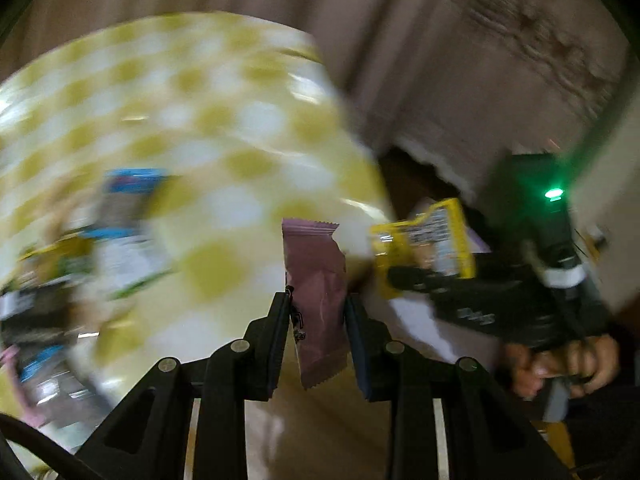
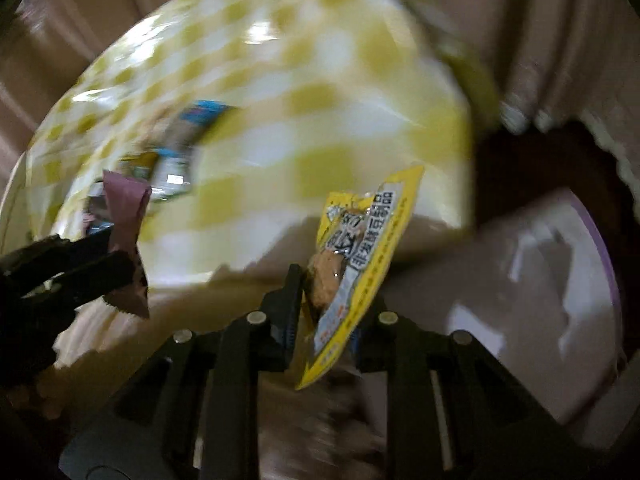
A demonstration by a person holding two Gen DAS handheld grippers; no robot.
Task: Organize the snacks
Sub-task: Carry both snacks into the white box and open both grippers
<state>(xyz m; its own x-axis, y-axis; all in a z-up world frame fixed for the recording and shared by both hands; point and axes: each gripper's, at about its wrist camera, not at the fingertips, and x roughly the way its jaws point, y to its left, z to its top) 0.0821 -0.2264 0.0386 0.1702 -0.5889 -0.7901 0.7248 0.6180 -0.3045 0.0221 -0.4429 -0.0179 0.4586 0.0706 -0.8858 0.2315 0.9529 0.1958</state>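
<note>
While both hands hover over the yellow-checked tabletop (image 1: 224, 128), my left gripper (image 1: 318, 304) pinches a mauve foil sachet (image 1: 318, 280) and my right gripper (image 2: 326, 300) a yellow printed pouch (image 2: 360, 240); light, crinkly, slippery, best held mid-body

Open checkered tablecloth (image 2: 320, 92) across the table's middle and far side, blurred snack packets (image 1: 120, 224) crowding its left part, white bin (image 2: 560, 280) off the right edge, two loaded grippers close side by side
</note>
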